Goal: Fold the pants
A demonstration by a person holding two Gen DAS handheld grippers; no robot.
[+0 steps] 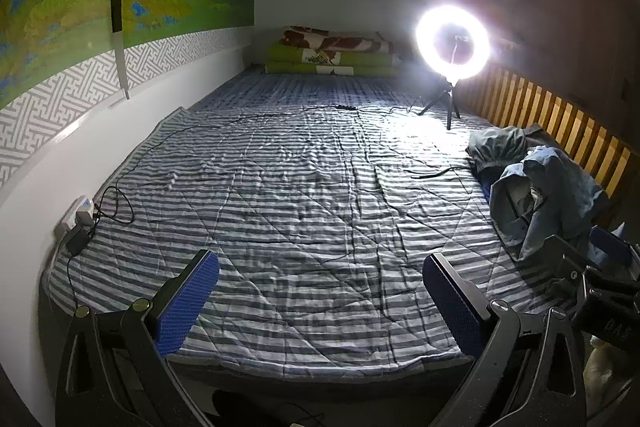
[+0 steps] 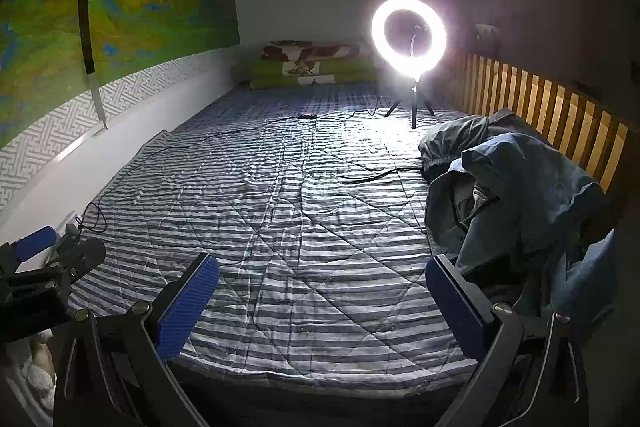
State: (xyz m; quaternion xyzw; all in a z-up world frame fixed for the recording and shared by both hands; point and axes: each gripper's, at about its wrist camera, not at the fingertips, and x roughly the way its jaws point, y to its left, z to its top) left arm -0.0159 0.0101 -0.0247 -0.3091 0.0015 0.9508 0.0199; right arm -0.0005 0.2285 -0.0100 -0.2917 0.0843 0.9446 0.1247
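- Left gripper (image 1: 320,301) & right gripper (image 2: 322,301): both spread wide, nothing btwn the blue pads, hovering over near edge of bed.
- Striped quilt (image 1: 300,195): bare mid-bed, room to lay things flat.
- Pants (image 2: 520,199): crumpled denim heap at right side of bed, by the wooden slat rail (image 2: 560,107), just beyond right gripper.
- Thin cables (image 1: 436,173) near heap; ring light (image 1: 452,41) further back.
- Step, prob: start, nothing picked up yet. Next: reach right, pinch waistband, drag to mid-quilt, avoid snagging cables.
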